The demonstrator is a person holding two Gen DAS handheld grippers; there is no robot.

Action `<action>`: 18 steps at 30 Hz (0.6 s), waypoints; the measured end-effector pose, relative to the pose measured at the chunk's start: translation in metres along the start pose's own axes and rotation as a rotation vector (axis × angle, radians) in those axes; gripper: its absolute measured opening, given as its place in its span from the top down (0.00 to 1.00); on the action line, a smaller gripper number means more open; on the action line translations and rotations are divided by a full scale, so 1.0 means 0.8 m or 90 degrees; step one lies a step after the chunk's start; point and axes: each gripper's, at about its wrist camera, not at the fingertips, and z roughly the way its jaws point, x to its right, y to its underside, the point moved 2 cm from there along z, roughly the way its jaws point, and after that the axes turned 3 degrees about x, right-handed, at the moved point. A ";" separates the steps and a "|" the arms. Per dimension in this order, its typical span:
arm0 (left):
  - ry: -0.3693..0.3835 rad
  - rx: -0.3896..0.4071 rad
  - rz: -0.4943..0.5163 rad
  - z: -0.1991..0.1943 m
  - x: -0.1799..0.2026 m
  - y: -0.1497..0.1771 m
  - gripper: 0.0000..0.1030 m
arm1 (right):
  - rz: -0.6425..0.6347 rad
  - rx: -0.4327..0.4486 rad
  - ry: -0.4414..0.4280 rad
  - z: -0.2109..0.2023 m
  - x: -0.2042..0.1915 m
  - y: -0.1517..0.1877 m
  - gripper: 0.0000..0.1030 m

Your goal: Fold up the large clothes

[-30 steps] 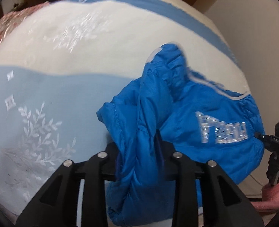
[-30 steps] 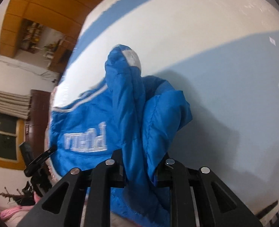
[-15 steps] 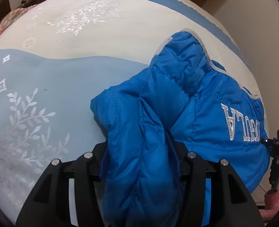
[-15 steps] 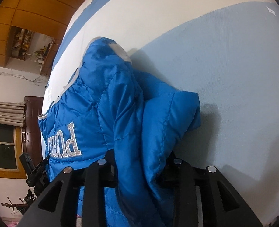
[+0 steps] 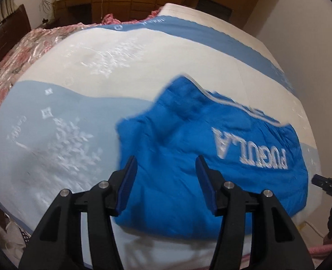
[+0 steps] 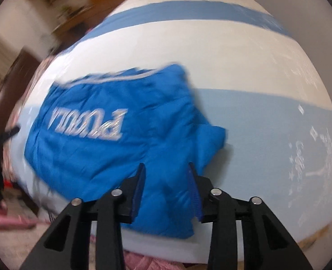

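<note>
Bed (image 5: 143, 51): fills most of both views. My widest item; its cover runs in white and pale blue bands, with a darker blue stripe across the upper part of the frame and white leaf embroidery at the left of my left view and the right of my right view.

Blue puffer jacket (image 5: 188, 157): lies folded on the bed, centre to right in my left view, centre to left in my right view (image 6: 111, 139). It sits near the bed's near edge. White lettering (image 5: 251, 150) on its top face reads upside down from where I stand. A light-coloured trim line runs along its far edge. Both views are motion-blurred, so finer stitching cannot be read.

Pink floral quilt (image 5: 15, 56): bunched at the upper left of my left view, against the bed cover.

Wooden furniture (image 5: 120, 0): along the top of my left view, behind the bed.

My left gripper (image 5: 166, 175): lower centre of its view, jaws spread apart with nothing between them, blue pads showing, poised over the jacket's near part.

My right gripper (image 6: 166, 180): lower centre of its view, jaws likewise parted and holding nothing, over the jacket's near right corner.

Black device (image 5: 328, 184): small, at the right edge of my left view, beside the bed.
</note>
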 end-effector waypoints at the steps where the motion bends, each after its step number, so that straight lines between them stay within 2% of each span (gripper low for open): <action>1: -0.001 -0.007 0.005 0.008 0.008 0.009 0.48 | -0.008 -0.008 0.003 0.004 -0.002 0.003 0.74; 5: -0.017 -0.045 0.001 0.038 0.007 0.045 0.49 | -0.002 -0.056 0.006 0.036 0.005 0.022 0.75; 7: -0.031 -0.051 0.006 0.053 0.009 0.053 0.49 | -0.002 -0.070 0.013 0.052 0.013 0.029 0.81; 11: -0.038 -0.054 0.014 0.071 0.010 0.066 0.48 | 0.034 -0.080 -0.023 0.083 0.024 0.041 0.81; 17: -0.043 -0.056 -0.013 0.065 0.009 0.062 0.49 | 0.054 -0.074 -0.039 0.072 0.029 0.036 0.81; 18: -0.039 -0.052 -0.023 0.056 0.007 0.060 0.48 | 0.057 -0.065 -0.047 0.062 0.028 0.034 0.77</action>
